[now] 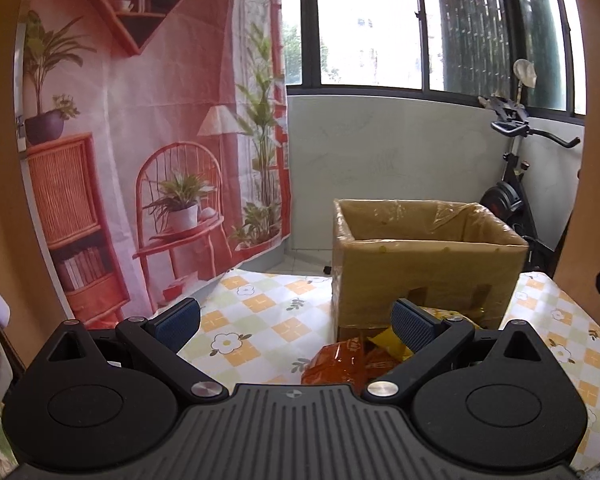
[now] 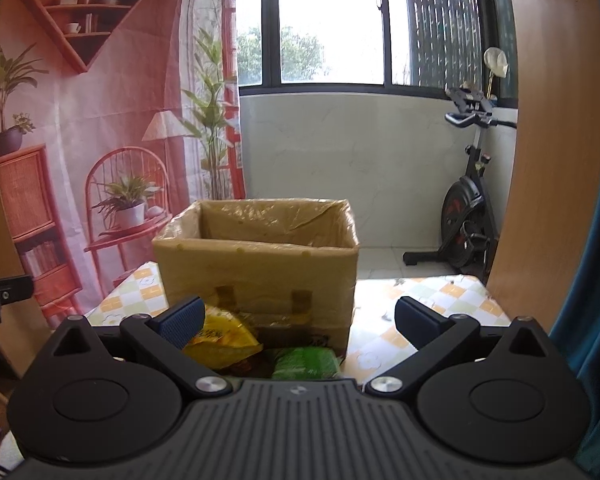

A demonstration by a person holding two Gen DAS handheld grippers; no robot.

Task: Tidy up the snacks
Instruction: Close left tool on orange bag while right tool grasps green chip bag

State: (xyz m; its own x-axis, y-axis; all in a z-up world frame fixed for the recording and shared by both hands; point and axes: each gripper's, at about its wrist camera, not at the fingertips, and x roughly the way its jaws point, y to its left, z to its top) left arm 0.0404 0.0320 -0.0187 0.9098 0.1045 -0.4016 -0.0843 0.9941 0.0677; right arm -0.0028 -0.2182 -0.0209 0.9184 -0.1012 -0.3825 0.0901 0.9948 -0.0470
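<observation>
Left tongs (image 1: 296,320) spread wide, empty | right tongs (image 2: 298,320) also wide, empty | snack packets (image 2: 260,350) piled low-centre on bench (image 1: 256,312), against cardboard box (image 2: 260,272) | risk: slippery wrappers may squirt free, or catch the box's tall near wall.

No legible text or labels
</observation>
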